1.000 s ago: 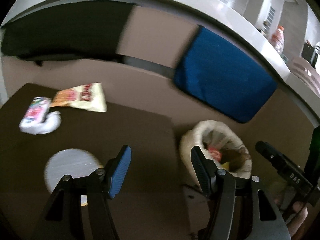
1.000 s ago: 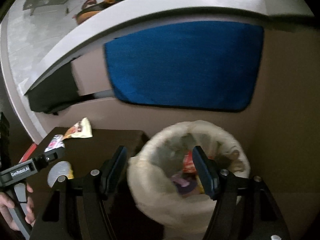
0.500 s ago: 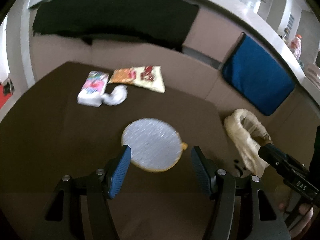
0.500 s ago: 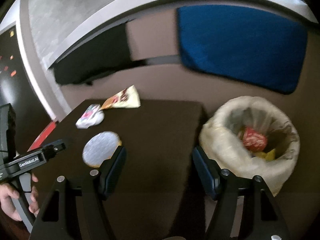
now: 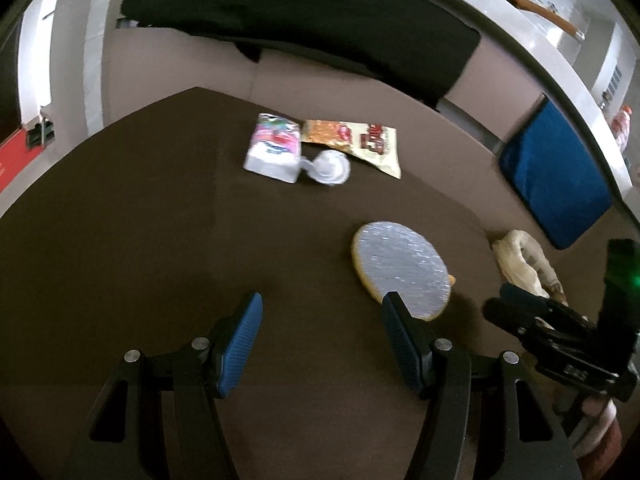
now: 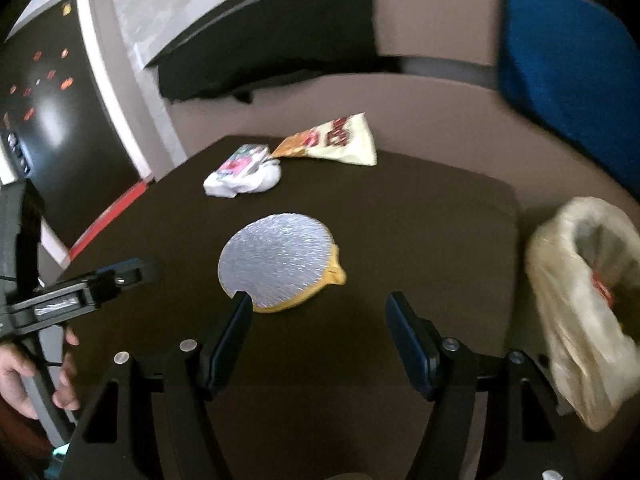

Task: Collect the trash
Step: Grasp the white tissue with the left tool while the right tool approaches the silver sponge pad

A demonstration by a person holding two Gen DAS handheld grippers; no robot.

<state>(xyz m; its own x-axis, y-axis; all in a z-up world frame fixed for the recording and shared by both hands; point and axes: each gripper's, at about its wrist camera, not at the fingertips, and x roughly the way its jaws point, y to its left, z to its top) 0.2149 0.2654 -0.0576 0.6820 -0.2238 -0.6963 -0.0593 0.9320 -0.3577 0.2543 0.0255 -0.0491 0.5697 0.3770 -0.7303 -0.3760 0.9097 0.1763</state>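
Two pairs of tongs hang over a dark brown desk where four pieces of litter wait to be cleared. The right tongs stand wide with nothing between their blue pads, tilted down toward a round foil lid with a yellow rim and pull tab, which lies flat in the middle of the desk just beyond the left pad. That placement suggests the lid is the next pick. The left tongs are equally wide and empty, over bare desk to the left of the lid.

At the far edge of the desk, well apart from the lid, lie a tissue pack, a crumpled white tissue touching it, and a flattened snack wrapper just to its right.

The bin, lined with a pale plastic bag, stands off the desk's right side, its mouth open upward, apparently so that rubbish can be dropped in; some red and yellow waste already shows inside. A blue cushion leans against the sofa behind it.
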